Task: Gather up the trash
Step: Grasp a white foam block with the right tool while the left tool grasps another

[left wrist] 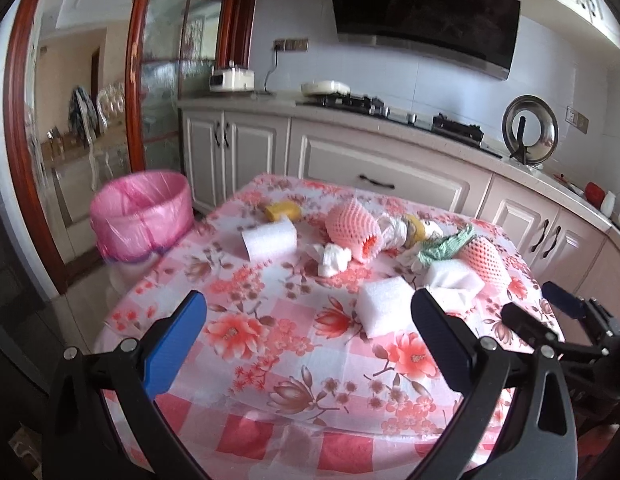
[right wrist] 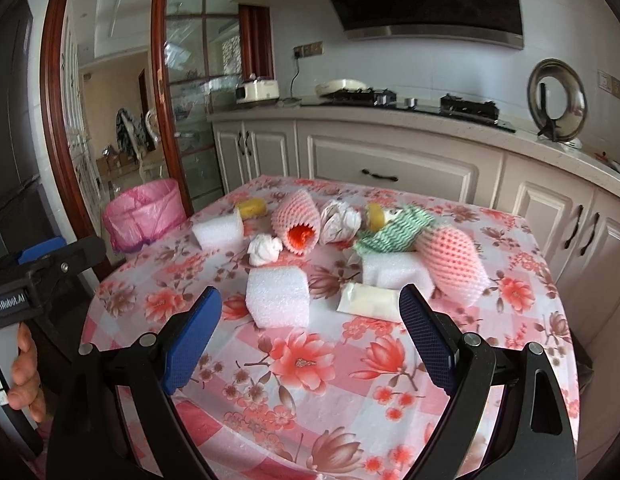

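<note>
Trash lies scattered on the floral tablecloth: white foam blocks, pink foam fruit nets, crumpled white paper, a green-and-white cloth, a cream packet and a yellow piece. A bin with a pink liner stands on the floor off the table's left edge. My left gripper is open over the near side of the table, with nothing between its fingers. My right gripper is open too, just short of the nearest foam block.
Cream kitchen cabinets run behind the table, with a gas hob, a pot lid on a stand and a small appliance on the counter. A glass door with a red-brown frame stands at the left.
</note>
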